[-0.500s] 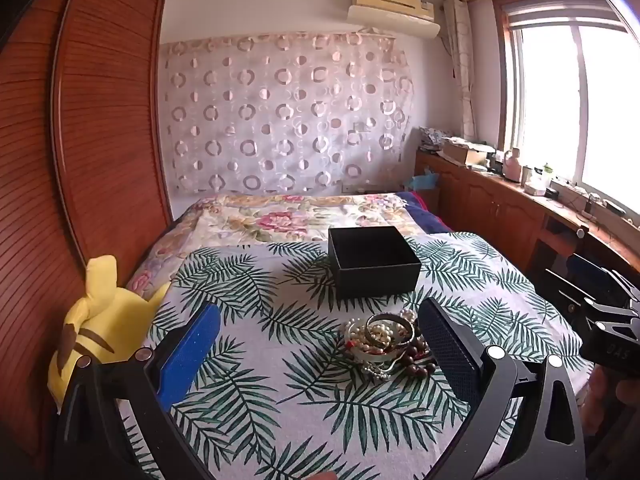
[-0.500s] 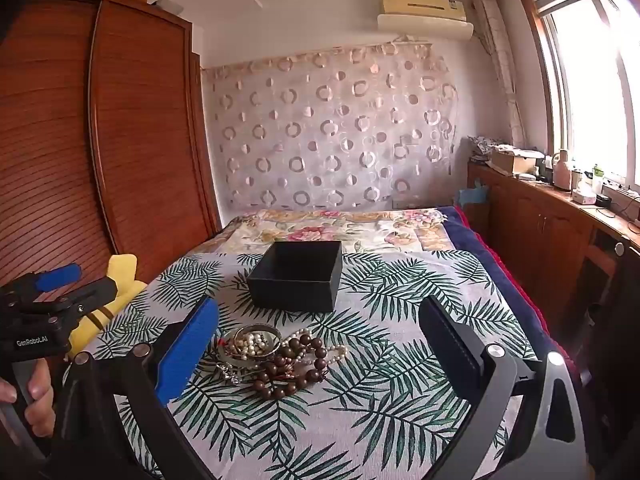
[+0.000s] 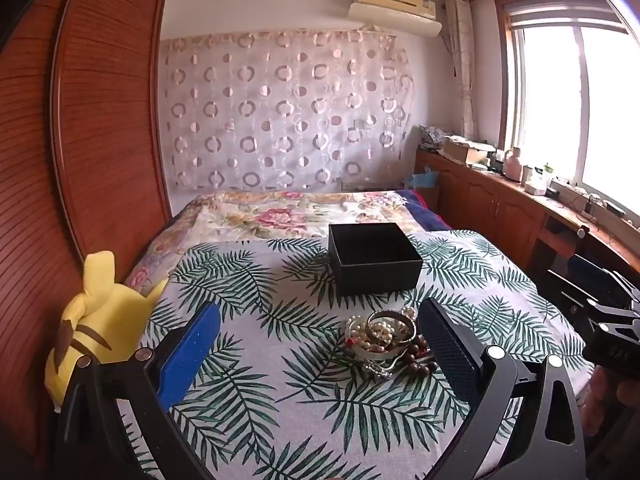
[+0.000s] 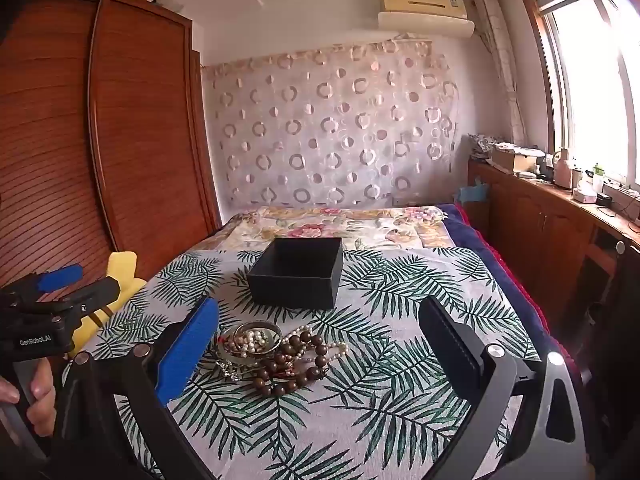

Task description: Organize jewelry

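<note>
A pile of jewelry [image 3: 386, 340] lies on the leaf-print cloth: metal bangles, a pearl strand and dark wooden beads. It also shows in the right wrist view [image 4: 276, 350]. An open, empty black box [image 3: 374, 258] stands just behind the pile; it also shows in the right wrist view [image 4: 298, 272]. My left gripper [image 3: 320, 338] is open and empty, hovering short of the pile, which sits by its right finger. My right gripper [image 4: 318, 334] is open and empty, with the pile between its fingers, nearer the left one.
A yellow plush toy [image 3: 98, 320] lies at the bed's left edge by the wooden wardrobe [image 3: 80, 140]. A floral quilt [image 3: 300, 212] covers the far half of the bed. Wooden cabinets [image 4: 552, 224] run along the right under the window.
Both grippers have shifted very slightly; the jewelry and the box have not moved.
</note>
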{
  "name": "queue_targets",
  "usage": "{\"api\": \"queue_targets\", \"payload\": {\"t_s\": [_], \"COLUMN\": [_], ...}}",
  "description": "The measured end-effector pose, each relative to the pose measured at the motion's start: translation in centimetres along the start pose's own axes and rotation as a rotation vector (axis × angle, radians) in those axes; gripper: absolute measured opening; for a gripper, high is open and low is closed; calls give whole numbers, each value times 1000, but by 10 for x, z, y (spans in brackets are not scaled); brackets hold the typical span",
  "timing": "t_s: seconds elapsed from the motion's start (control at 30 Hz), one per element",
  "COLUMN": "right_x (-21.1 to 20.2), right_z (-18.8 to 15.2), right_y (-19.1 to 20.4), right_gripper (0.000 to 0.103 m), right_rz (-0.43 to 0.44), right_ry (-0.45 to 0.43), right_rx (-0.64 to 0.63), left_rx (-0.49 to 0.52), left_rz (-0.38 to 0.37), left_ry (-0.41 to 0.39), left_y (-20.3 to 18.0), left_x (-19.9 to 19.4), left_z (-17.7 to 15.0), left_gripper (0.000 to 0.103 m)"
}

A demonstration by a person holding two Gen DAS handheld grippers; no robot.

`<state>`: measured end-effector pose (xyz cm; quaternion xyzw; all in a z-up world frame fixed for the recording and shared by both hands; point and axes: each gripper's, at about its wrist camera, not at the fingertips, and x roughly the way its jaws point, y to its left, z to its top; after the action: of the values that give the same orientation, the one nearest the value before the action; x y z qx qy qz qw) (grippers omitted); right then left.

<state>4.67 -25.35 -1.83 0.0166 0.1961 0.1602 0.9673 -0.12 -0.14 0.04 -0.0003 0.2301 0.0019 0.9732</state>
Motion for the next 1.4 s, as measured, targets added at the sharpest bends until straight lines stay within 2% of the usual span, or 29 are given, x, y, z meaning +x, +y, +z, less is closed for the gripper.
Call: {"api": "queue_targets", "payload": {"t_s": [1.4], "right_x": [4], "right_z": [-5], "right_y": [-9], "right_gripper": [101], "right_rz": [-1], "right_ry": [14], "right_rx": [2], "left_rx": [-6], "left_rz": [-2], "left_ry": [-13], "left_y": [5], "left_x": [6], "left_z": [3], "left_gripper": [96]}}
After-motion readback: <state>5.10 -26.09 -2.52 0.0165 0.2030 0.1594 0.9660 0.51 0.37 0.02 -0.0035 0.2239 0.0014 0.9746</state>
